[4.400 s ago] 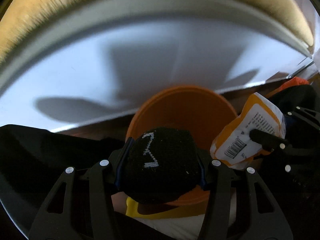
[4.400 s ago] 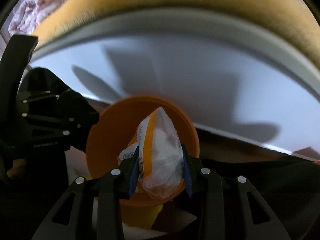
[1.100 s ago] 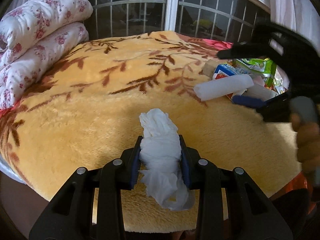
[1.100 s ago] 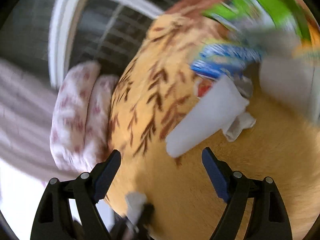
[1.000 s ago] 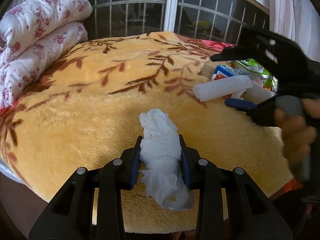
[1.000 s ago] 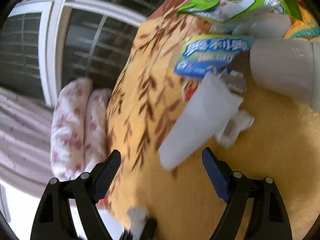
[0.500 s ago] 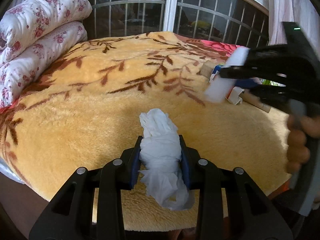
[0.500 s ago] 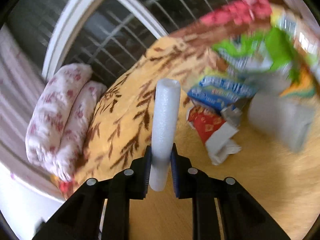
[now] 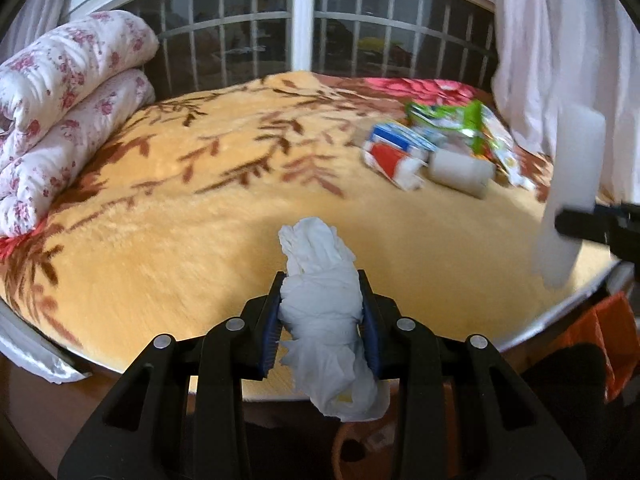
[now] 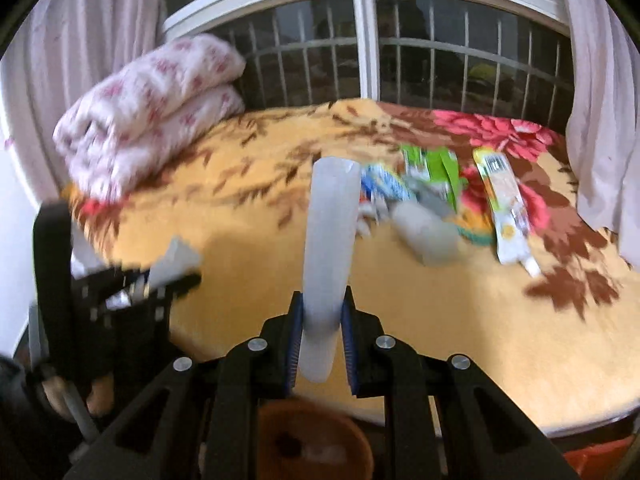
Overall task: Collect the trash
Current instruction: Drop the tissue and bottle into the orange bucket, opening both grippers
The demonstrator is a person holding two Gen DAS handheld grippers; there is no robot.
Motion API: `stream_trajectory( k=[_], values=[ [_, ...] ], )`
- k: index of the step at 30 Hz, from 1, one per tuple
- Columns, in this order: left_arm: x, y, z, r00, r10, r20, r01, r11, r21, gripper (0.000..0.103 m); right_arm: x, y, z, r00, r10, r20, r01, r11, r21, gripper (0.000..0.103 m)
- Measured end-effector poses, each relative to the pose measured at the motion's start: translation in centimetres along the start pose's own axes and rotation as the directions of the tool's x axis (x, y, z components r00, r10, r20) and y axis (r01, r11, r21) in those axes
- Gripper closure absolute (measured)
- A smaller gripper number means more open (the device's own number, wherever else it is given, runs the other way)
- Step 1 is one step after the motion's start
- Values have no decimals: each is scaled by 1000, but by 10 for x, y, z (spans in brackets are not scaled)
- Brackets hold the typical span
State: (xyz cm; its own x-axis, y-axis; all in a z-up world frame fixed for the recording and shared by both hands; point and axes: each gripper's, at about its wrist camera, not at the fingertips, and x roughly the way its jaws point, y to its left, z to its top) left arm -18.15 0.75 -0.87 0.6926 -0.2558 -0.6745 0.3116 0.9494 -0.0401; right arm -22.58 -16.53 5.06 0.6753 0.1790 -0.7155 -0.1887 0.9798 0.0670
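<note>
My left gripper [image 9: 320, 312] is shut on a crumpled white tissue [image 9: 320, 276], held over the near edge of the bed. My right gripper [image 10: 320, 328] is shut on a white foam tube [image 10: 330, 240] that stands up between its pads; that tube [image 9: 568, 200] also shows at the right edge of the left wrist view. More trash lies on the yellow blanket [image 9: 200, 216]: a blue and red packet [image 9: 394, 148], a white cup [image 9: 460, 168], green wrappers [image 10: 434, 170] and a long sachet [image 10: 506, 208]. An orange bin [image 10: 316, 440] sits below the right gripper.
A folded floral quilt [image 9: 60, 92] lies at the bed's left end. A barred window [image 10: 400, 52] and pale curtains [image 9: 560, 40] stand behind the bed. An orange bag [image 9: 608, 332] hangs by the bed's near right corner.
My right gripper closed on the foam tube, lifted it off the blanket and drew back toward the bed's edge, rolling upright. The left gripper drew back slightly with the tissue.
</note>
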Motion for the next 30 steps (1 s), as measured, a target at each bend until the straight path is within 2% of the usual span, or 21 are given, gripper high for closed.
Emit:
stream_trajectory(
  k=[6, 12, 15, 17, 22, 25, 30],
  values=[
    [-12, -37, -36, 997, -35, -71, 42, 994, 102, 70, -15, 2, -67, 992, -2, -122, -2, 999, -37, 85],
    [-8, -55, -69, 983, -95, -158, 116, 985, 129, 70, -6, -4, -121, 972, 37, -231, -32, 999, 25, 84],
    [-1, -59, -86, 973, -88, -214, 120, 982, 143, 70, 5, -2, -140, 959, 56, -279, -43, 998, 51, 84],
    [7, -62, -99, 956, -97, -276, 140, 980, 141, 70, 13, 2, -152, 948, 68, -310, -52, 997, 60, 84],
    [23, -70, -119, 926, -96, -366, 162, 975, 155, 70, 34, 9, -175, 919, 74, -387, -61, 997, 46, 84],
    [36, -76, -130, 902, -93, -422, 175, 972, 159, 70, 52, 11, -188, 890, 80, -450, -69, 997, 41, 84],
    [66, -82, -150, 835, -91, -542, 199, 970, 143, 70, 81, 6, -207, 849, 95, -519, -70, 995, 67, 84]
  ],
)
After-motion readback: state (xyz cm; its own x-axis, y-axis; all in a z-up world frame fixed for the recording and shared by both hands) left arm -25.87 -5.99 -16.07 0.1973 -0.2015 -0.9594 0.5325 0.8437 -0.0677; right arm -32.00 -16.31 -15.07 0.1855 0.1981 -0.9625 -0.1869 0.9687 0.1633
